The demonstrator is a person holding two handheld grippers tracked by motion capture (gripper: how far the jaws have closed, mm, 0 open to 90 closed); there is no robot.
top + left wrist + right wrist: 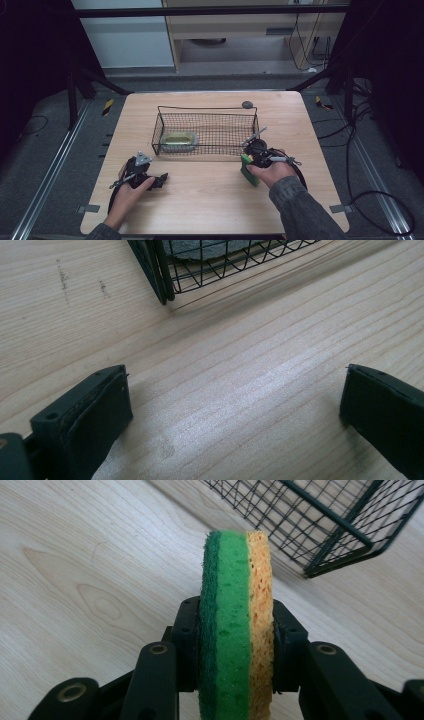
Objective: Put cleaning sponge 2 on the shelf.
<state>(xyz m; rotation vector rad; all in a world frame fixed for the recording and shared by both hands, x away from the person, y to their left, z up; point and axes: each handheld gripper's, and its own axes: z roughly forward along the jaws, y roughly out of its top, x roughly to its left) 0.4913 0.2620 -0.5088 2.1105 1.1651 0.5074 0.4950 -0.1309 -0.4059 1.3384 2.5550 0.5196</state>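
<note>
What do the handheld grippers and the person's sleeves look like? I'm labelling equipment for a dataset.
Both are black two-jaw tools. The left gripper carries a grey three-cornered plate; the right gripper has flat black jaws on linked arms with round brass-ringed pivots. The person's right sleeve is dark grey.

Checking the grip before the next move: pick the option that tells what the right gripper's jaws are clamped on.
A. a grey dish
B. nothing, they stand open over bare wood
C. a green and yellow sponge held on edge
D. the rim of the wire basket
C: in the right gripper view the right gripper has both pads pressed on the sponge, standing on edge, short of the wire basket.
</note>
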